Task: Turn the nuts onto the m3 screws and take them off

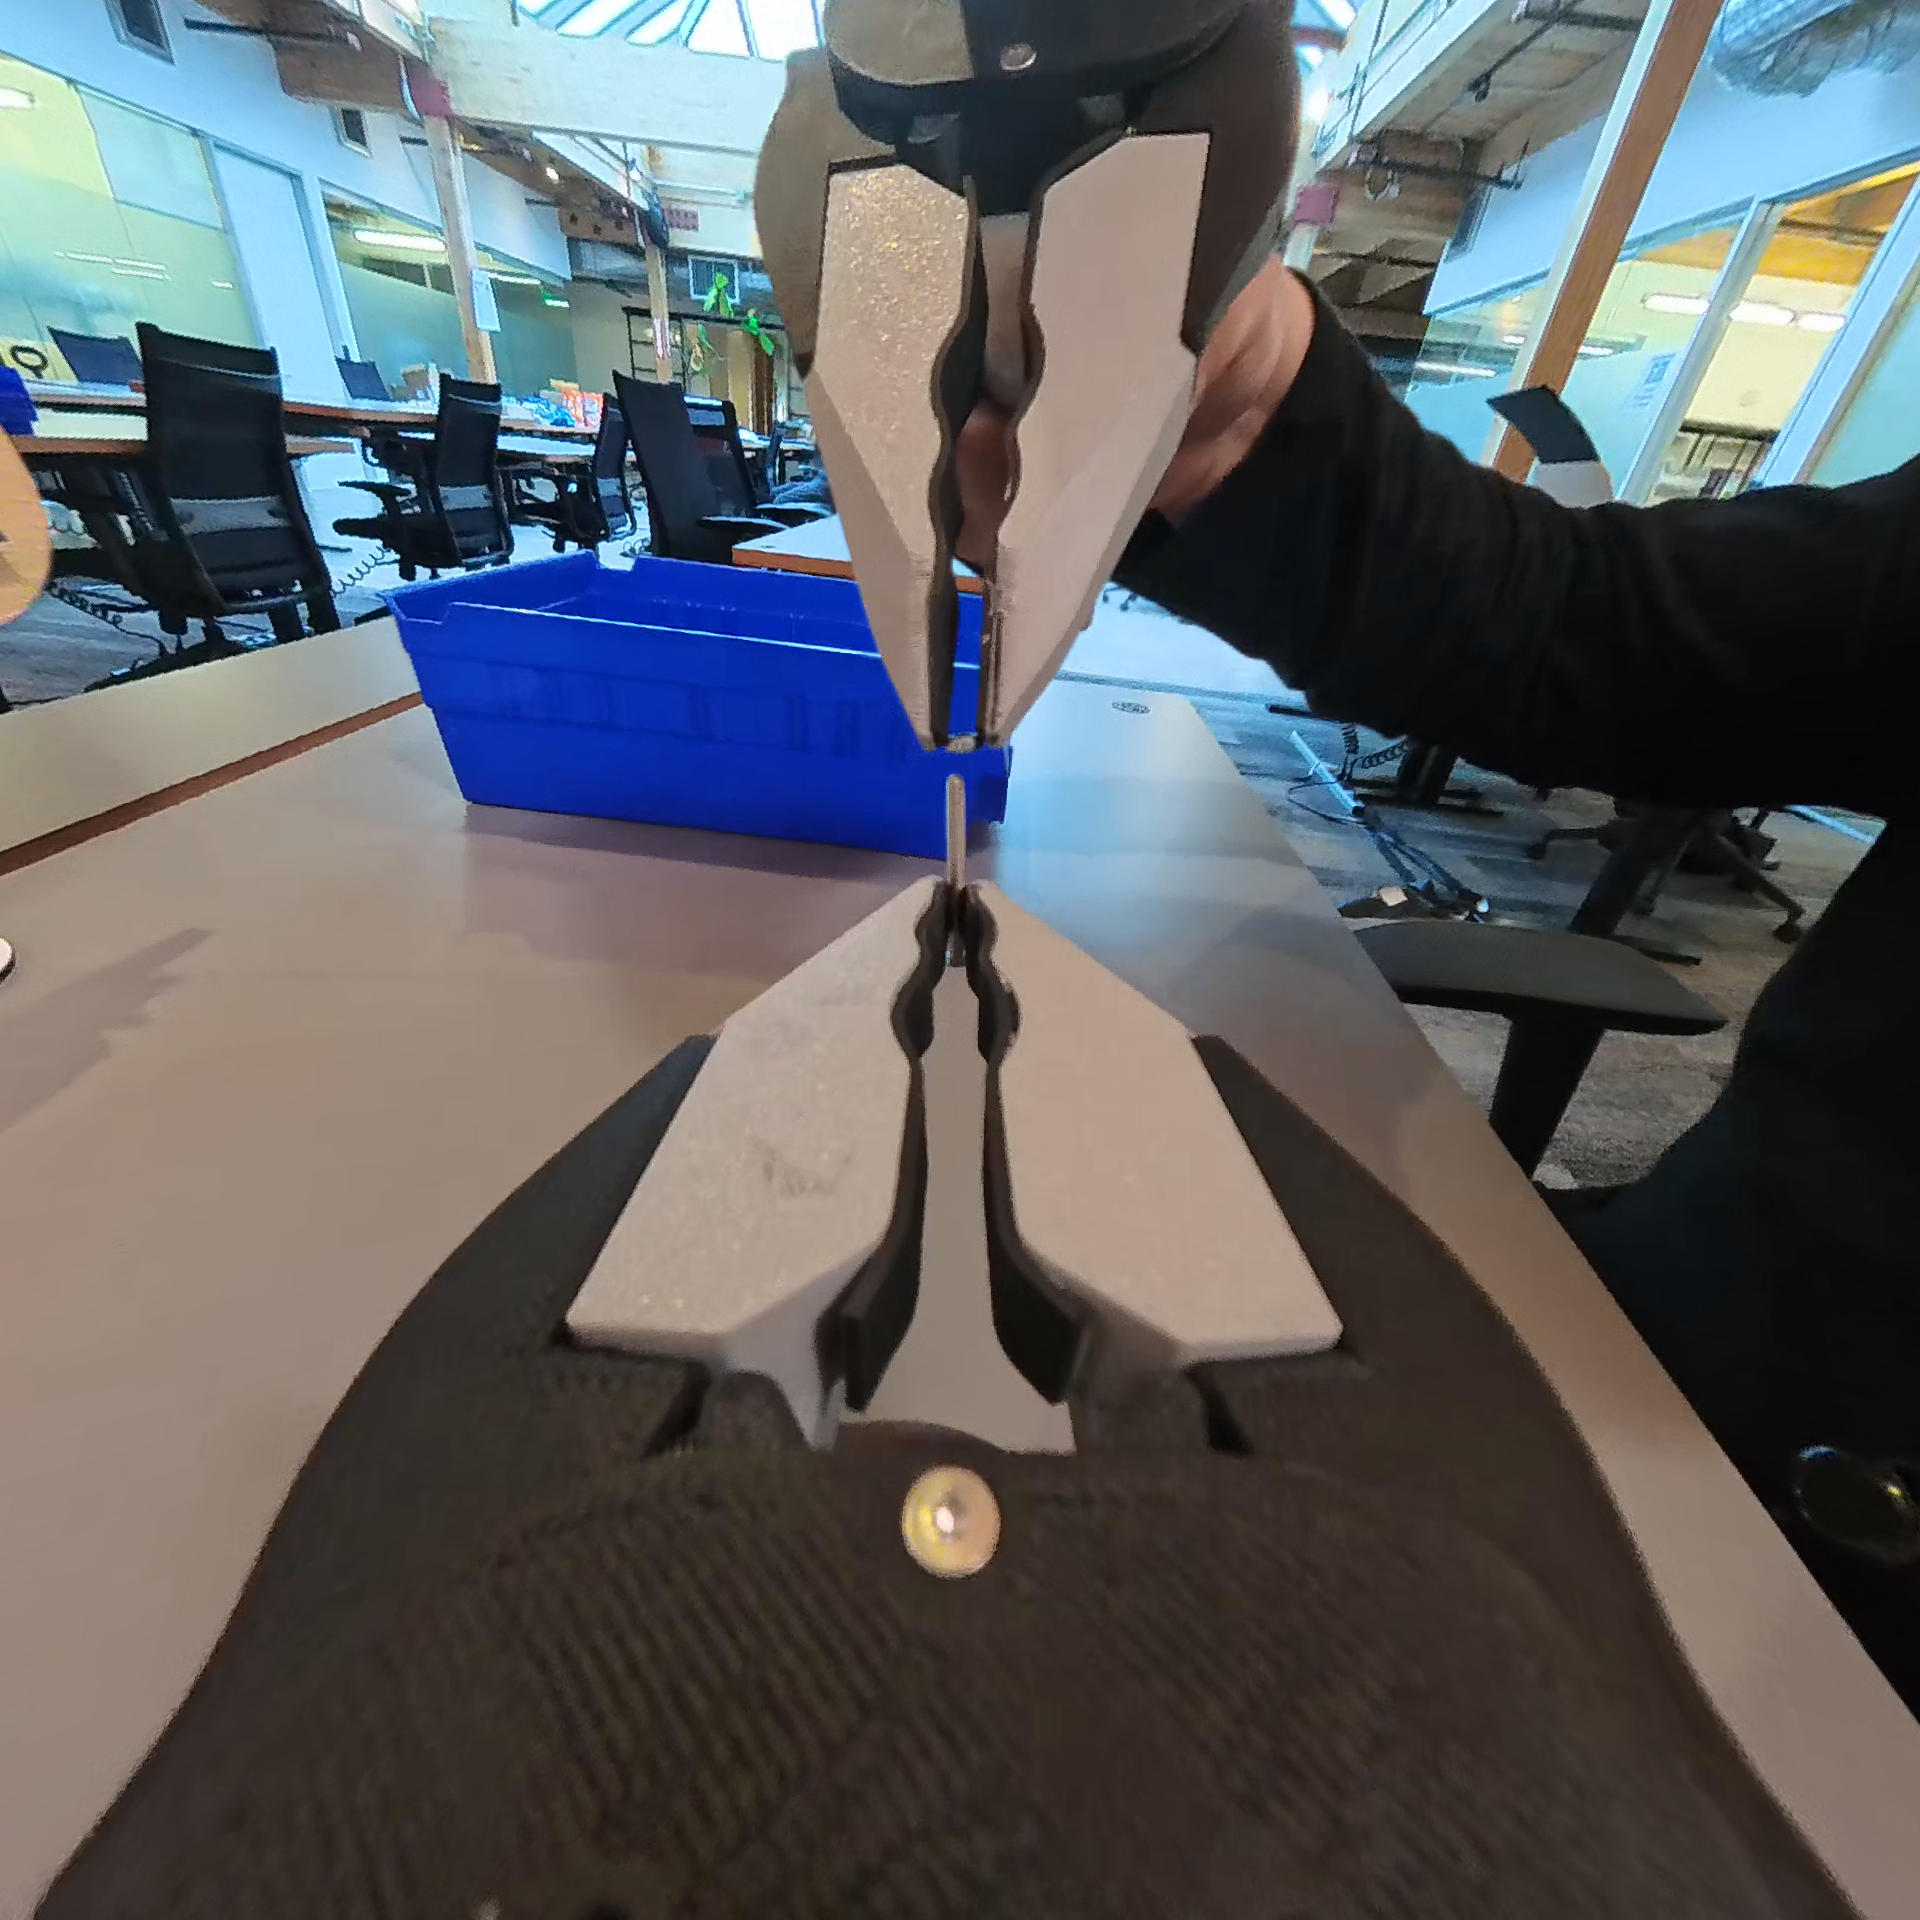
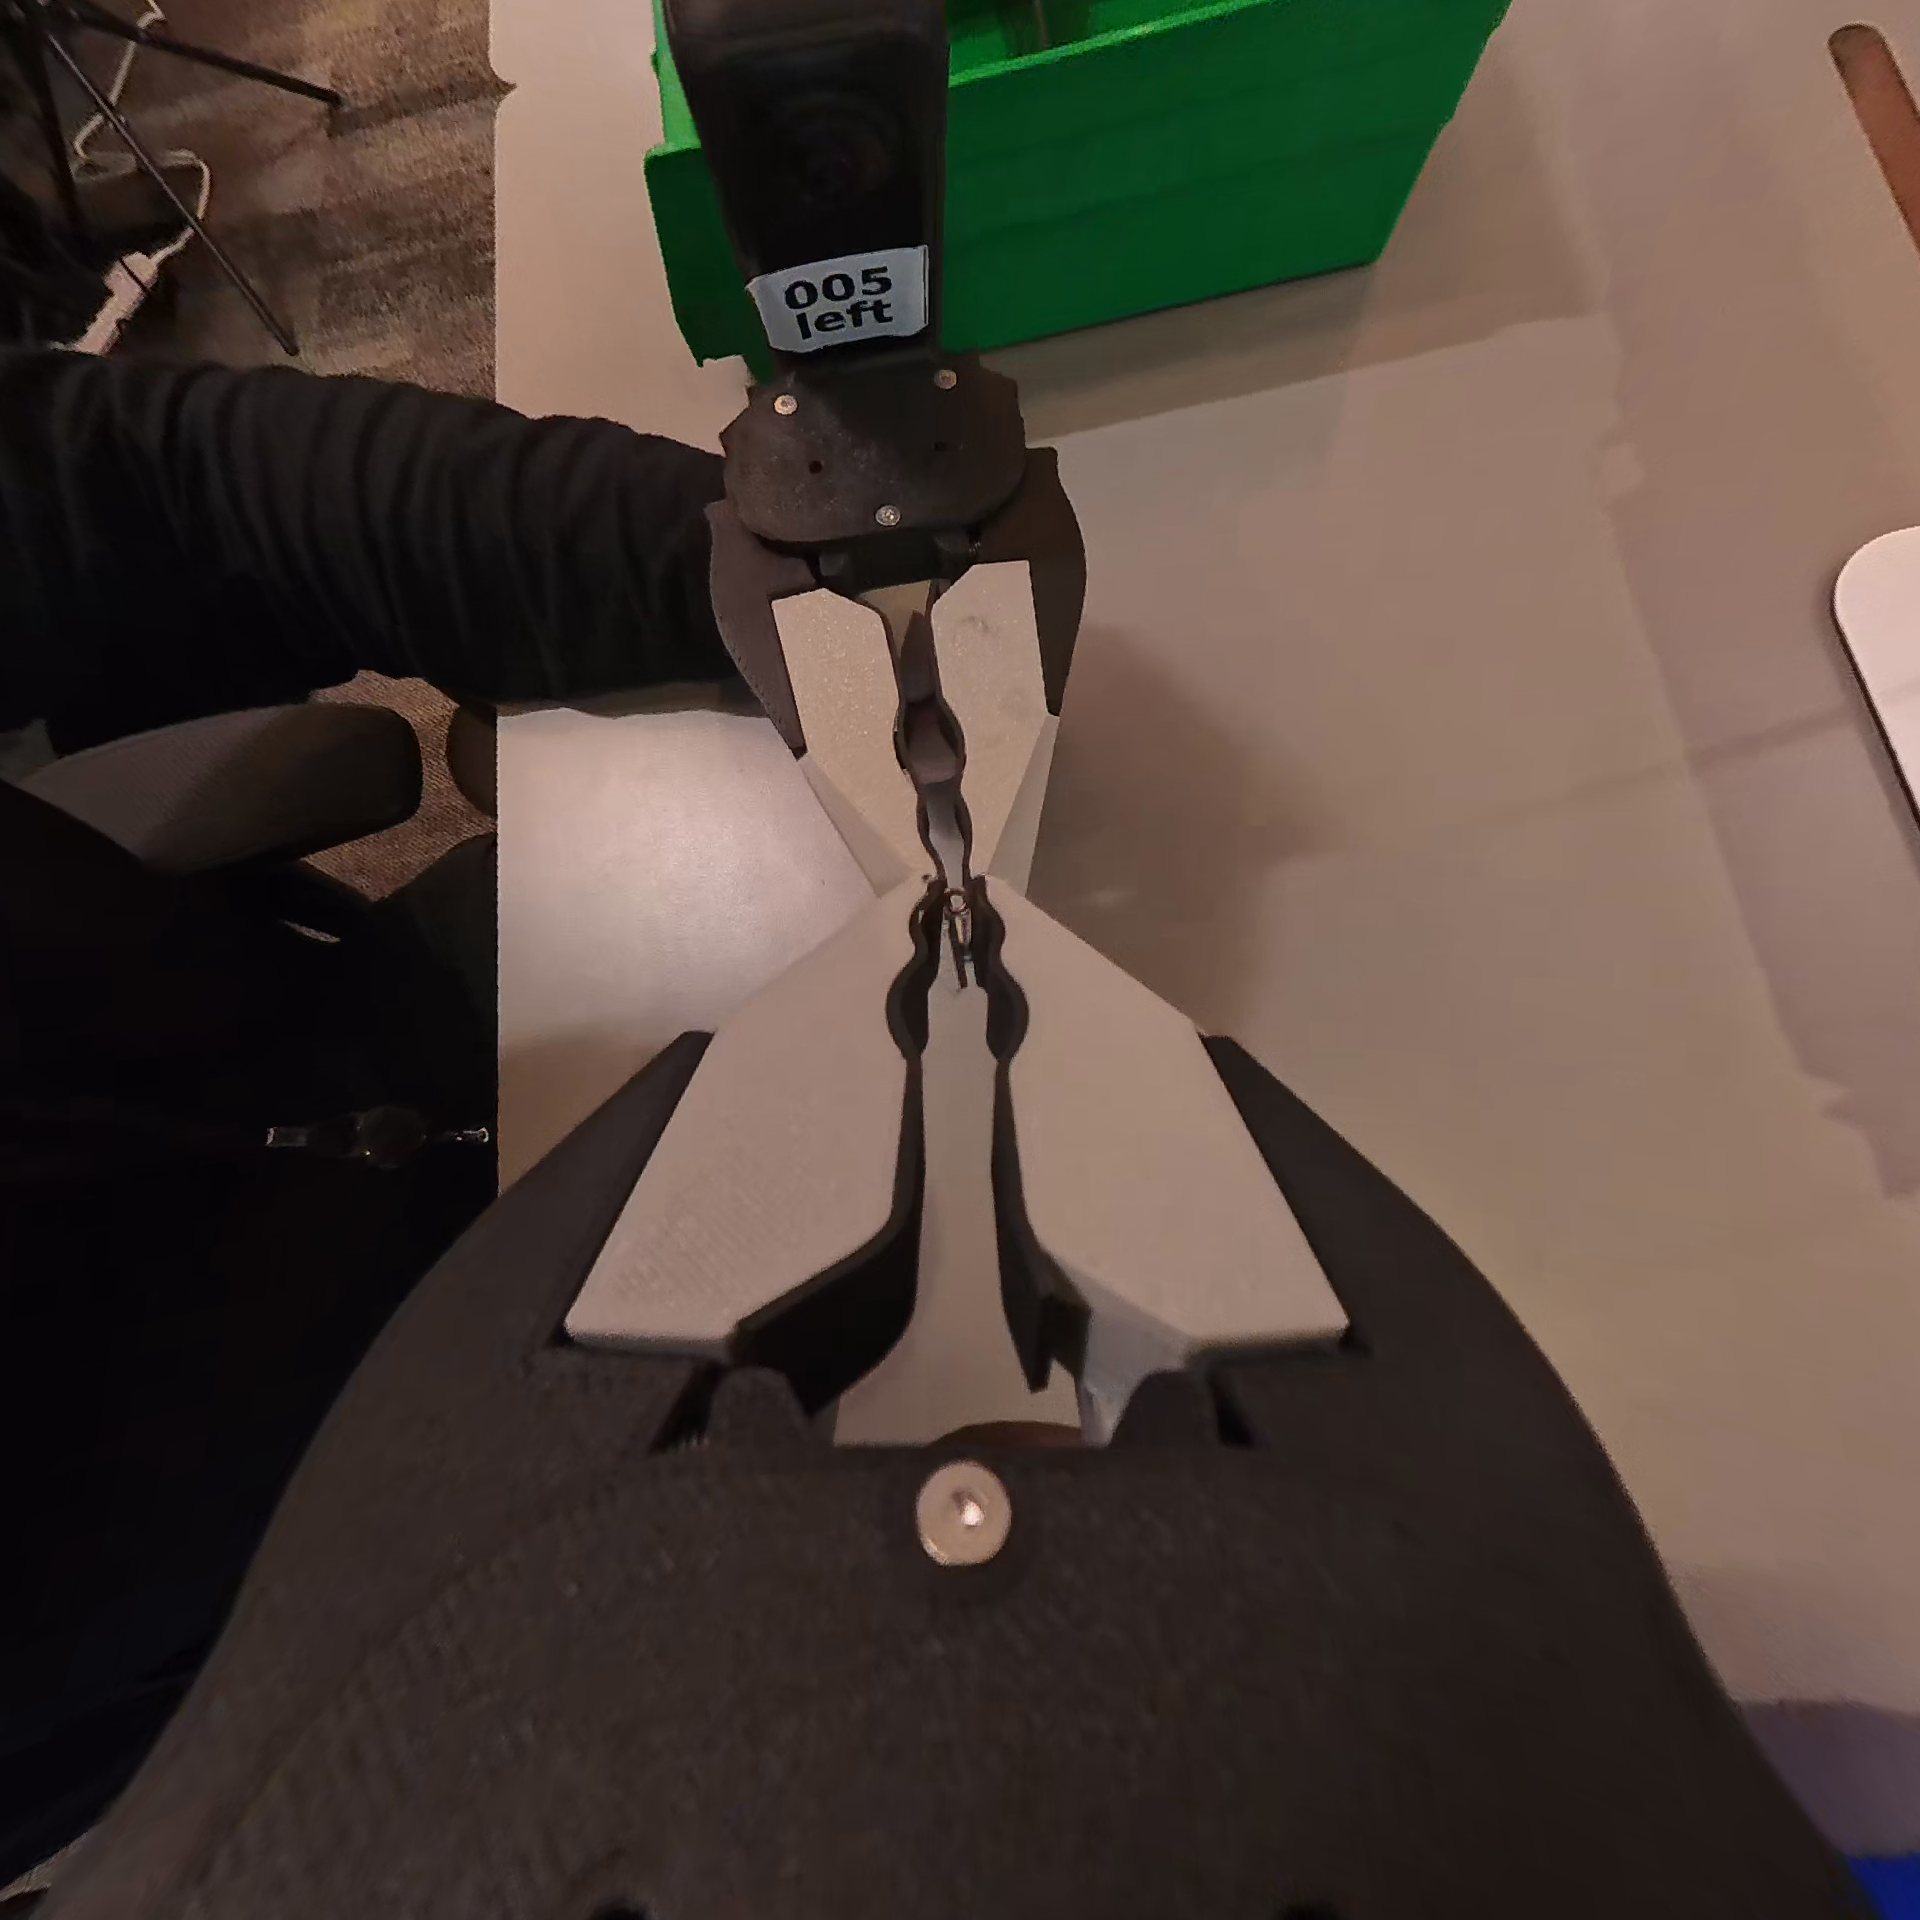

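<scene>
Two grey-fingered grippers with black textured bodies met tip to tip above the pale table. Seen from the left wrist camera, the left gripper had its fingers pinched nearly together on the lower end of a thin silver m3 screw, which stood upright out of its tips. Straight ahead and just above, the right gripper pointed down at the screw's top end, its fingers drawn close around a small silver nut; the nut was tiny, and whether it touched the screw's tip or sat just clear of it could not be made out. Beyond the tips and slightly to the left sat a blue plastic bin, its contents hidden by its wall. To the right, a hand in a black sleeve held the right gripper's body, mostly concealed behind its fingers.

From the right wrist camera, the right gripper was likewise closed to a narrow slit, and the screw showed only as a short glinting sliver between its dark inner pads; the nut could not be picked out there. Directly ahead, the left gripper pointed back toward the camera, its tips meeting the right one's. Behind it stood a green plastic bin, cut off by the top edge. At the far right a white rounded object was cropped by the frame.
</scene>
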A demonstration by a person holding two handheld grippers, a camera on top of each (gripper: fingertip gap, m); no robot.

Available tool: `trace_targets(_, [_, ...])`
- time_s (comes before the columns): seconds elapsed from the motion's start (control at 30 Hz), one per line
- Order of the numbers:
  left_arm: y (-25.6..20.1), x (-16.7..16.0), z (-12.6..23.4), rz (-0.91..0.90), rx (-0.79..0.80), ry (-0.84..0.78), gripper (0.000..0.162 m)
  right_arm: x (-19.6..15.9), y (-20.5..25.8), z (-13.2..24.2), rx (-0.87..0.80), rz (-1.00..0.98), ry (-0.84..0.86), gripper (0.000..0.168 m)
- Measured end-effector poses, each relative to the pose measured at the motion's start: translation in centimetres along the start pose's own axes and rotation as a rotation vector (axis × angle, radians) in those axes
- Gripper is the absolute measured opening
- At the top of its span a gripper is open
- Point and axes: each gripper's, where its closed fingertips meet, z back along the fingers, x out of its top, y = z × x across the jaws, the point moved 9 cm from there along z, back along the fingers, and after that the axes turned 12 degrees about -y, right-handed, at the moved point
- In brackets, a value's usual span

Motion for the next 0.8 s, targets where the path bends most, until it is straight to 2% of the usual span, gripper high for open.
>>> trace_targets(0.8, [-0.13,-0.35,-0.23,0.006,-0.016,0.026,0.000,-0.26,0.06,-0.12,-0.010,0.004,0.068,0.003])
